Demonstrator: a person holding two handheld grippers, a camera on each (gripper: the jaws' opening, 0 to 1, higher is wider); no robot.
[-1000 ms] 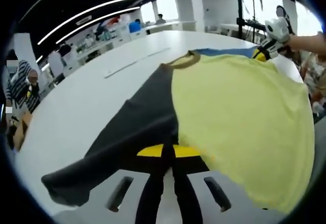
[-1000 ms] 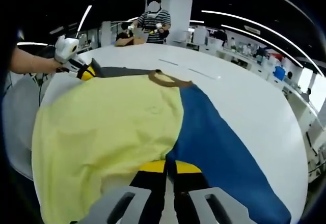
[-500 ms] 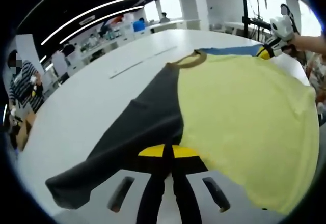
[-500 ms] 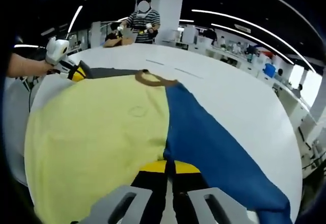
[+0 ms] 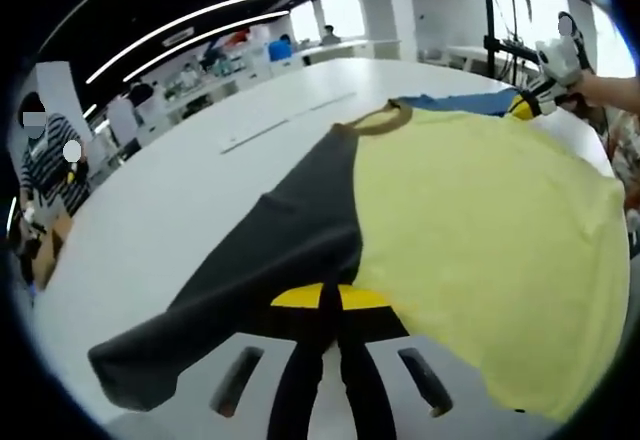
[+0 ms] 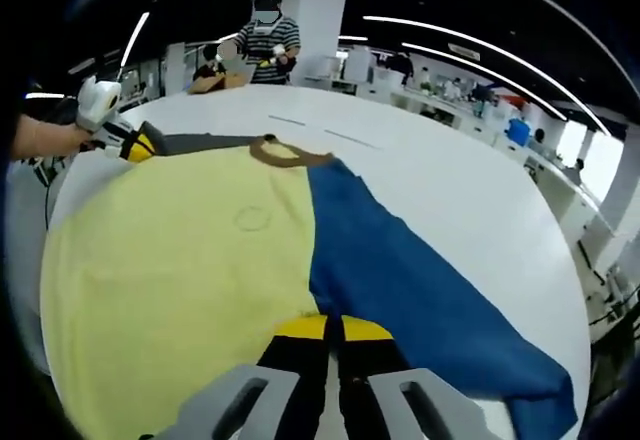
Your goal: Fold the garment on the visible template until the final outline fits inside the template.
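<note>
A T-shirt lies spread on the white table (image 5: 180,210). It has a yellow body (image 5: 480,240), a dark grey sleeve (image 5: 270,250), a blue sleeve (image 6: 410,280) and a brown collar (image 5: 378,120). My left gripper (image 5: 330,297) is shut on the shirt where the grey sleeve meets the yellow body. My right gripper (image 6: 333,328) is shut on it where the blue sleeve meets the yellow. In the left gripper view the right gripper (image 5: 522,108) shows far right, held by a hand. In the right gripper view the left gripper (image 6: 140,146) shows far left on the grey cloth.
Thin pale strips (image 5: 285,125) lie on the table beyond the collar. A person in a striped top (image 6: 265,45) stands past the far edge, with desks and more people behind. The table's edge curves close to the yellow hem (image 6: 30,290).
Both grips have held. The two grippers have drawn a little farther apart, and the shirt looks flatter, with the blue sleeve stretched out longer in the right gripper view.
</note>
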